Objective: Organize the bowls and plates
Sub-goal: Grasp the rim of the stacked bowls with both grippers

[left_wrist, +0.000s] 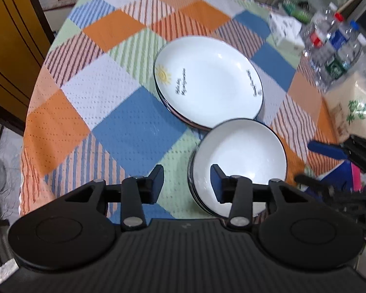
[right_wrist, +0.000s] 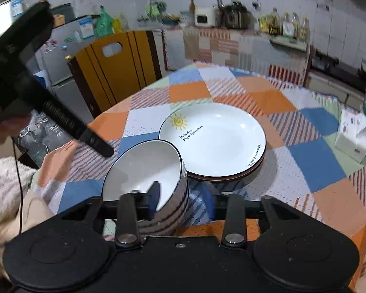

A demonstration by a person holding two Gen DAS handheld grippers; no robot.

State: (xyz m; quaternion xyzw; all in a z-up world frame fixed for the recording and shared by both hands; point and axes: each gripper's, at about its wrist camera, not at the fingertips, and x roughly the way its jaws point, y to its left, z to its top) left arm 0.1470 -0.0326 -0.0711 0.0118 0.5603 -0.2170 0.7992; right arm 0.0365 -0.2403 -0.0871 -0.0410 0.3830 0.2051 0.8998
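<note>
A stack of white dark-rimmed bowls [left_wrist: 241,156] stands on the checked tablecloth, just in front of a stack of white plates [left_wrist: 207,80] whose top plate bears a sun drawing. My left gripper [left_wrist: 188,183] is open and straddles the bowls' left rim, one finger over the inside and one outside, neither pad touching. In the right wrist view my right gripper [right_wrist: 183,200] is open astride the right wall of the bowls [right_wrist: 144,171], with clear gaps on both sides. The plates [right_wrist: 212,141] lie just beyond. A hand holds the left gripper [right_wrist: 102,147] at the bowls' far side.
The round table's cloth [left_wrist: 124,127] stretches bare to the left. Water bottles [left_wrist: 334,44], a tissue box [left_wrist: 285,29] and a printed bag [left_wrist: 353,112] crowd the right side. A yellow wooden chair [right_wrist: 117,73] stands behind the table; a kitchen counter lines the far wall.
</note>
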